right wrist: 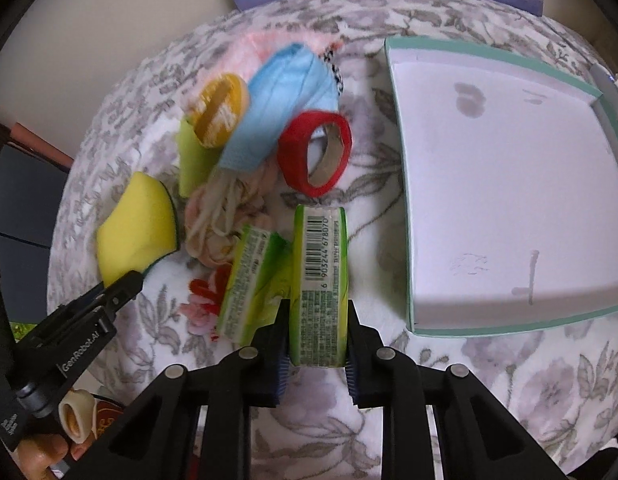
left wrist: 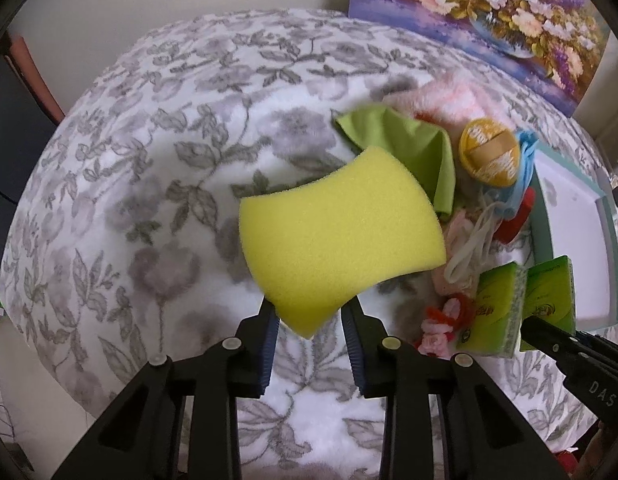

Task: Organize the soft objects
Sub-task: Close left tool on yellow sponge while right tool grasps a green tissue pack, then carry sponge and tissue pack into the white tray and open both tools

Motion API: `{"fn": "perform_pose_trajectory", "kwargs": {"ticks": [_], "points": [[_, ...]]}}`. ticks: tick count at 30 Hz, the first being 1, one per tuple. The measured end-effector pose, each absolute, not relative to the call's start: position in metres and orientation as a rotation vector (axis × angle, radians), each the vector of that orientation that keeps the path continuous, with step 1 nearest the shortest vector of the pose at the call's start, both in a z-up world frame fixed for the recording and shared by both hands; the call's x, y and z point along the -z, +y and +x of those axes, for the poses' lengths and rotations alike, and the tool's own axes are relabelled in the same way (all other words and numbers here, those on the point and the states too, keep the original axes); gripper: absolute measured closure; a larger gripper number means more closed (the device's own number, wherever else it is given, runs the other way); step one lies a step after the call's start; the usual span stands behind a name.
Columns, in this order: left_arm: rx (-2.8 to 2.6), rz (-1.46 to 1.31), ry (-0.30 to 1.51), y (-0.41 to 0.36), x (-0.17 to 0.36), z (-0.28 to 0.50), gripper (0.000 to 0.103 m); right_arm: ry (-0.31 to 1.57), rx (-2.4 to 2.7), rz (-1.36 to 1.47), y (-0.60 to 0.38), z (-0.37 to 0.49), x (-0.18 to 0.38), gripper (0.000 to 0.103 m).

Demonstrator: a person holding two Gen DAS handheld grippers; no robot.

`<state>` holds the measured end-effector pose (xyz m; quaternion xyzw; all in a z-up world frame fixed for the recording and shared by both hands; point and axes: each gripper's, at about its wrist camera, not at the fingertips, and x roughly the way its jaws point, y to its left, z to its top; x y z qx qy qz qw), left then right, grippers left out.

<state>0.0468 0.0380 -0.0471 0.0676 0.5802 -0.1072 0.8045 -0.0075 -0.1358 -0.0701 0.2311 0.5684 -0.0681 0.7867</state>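
My left gripper [left wrist: 311, 320] is shut on the lower corner of a yellow sponge [left wrist: 341, 236], which hangs above the floral blanket [left wrist: 169, 160]. The right wrist view shows the same sponge [right wrist: 137, 224], with a dark green back, in the left gripper [right wrist: 123, 286]. My right gripper [right wrist: 317, 332] is shut on a green tissue pack [right wrist: 319, 276] standing on edge, barcode up. A second tissue pack [right wrist: 249, 284] leans just to its left. Both packs [left wrist: 497, 308] show low on the right in the left wrist view, with one right gripper finger [left wrist: 569, 356] beside them.
A heap holds a green cloth [left wrist: 405, 148], a round yellow item [right wrist: 219, 110], a blue face mask [right wrist: 281, 108], a red ribbon roll [right wrist: 315, 152] and pink fabric flowers [right wrist: 213, 216]. A white, teal-rimmed tray [right wrist: 509, 184] lies right. A flower painting [left wrist: 489, 20] leans behind.
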Motion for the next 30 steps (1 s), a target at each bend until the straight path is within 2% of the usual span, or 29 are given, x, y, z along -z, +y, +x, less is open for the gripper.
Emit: {"fn": "perform_pose_trajectory", "kwargs": {"ticks": [12, 20, 30], "points": [[0.245, 0.149, 1.159, 0.022, -0.005, 0.044, 0.070, 1.090, 0.195, 0.517, -0.164, -0.027, 0.024, 0.079], [0.313, 0.166, 1.099, -0.038, -0.050, 0.047, 0.070, 1.040, 0.354, 0.573, -0.232, -0.043, 0.009, 0.079], [0.454, 0.206, 1.134, -0.146, -0.035, 0.038, 0.070, 1.022, 0.556, 0.676, -0.319, -0.064, 0.025, 0.079]]}}
